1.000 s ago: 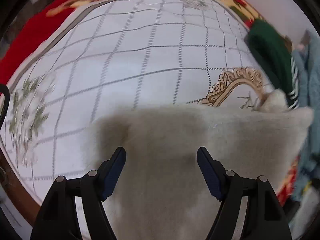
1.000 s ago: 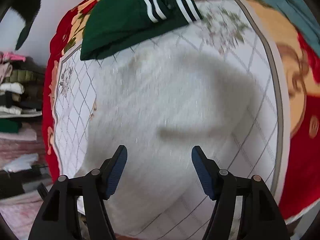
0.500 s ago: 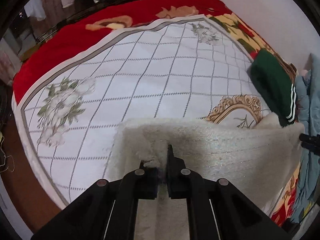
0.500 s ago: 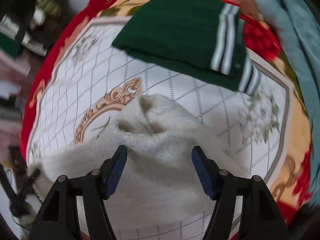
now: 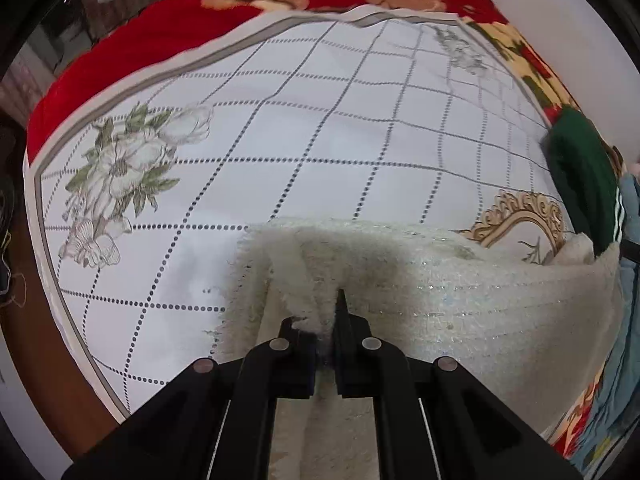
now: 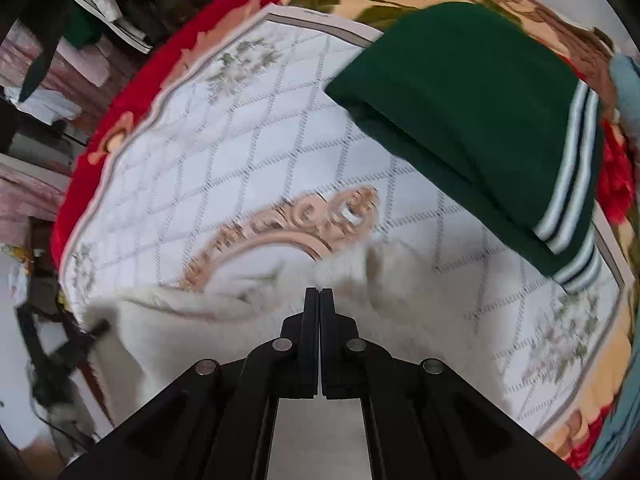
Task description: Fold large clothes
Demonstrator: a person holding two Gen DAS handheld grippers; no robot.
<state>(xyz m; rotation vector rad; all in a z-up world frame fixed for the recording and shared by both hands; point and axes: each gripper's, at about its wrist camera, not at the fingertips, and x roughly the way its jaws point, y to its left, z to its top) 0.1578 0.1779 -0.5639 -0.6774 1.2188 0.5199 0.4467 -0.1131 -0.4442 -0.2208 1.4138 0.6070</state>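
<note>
In the left wrist view, a white sheet [image 5: 320, 152] with a dotted grid and a flower print [image 5: 128, 168] covers the bed, with a red blanket [image 5: 160, 28] showing around its edge. A cream fuzzy garment [image 5: 460, 292] lies across the sheet at the near side, its left edge folded up. The left gripper [image 5: 326, 320] points steeply down and its fingers [image 5: 342, 308] are clenched on a tuft of that garment near the left corner. At far right a folded green garment [image 5: 580, 176] with white stripes lies beside a gold scroll print [image 5: 524, 216]. In the right wrist view, which is blurred, the sheet [image 6: 280, 140] spreads left and centre, with the cream garment [image 6: 420, 312] low in the frame and running out to the left edge. The right gripper [image 6: 319, 300] has its 2 fingers [image 6: 310, 312] pressed together over the garment; whether any cloth is pinched between them I cannot tell. The green garment [image 6: 460, 100] lies at upper right, apart from the cream one.
</note>
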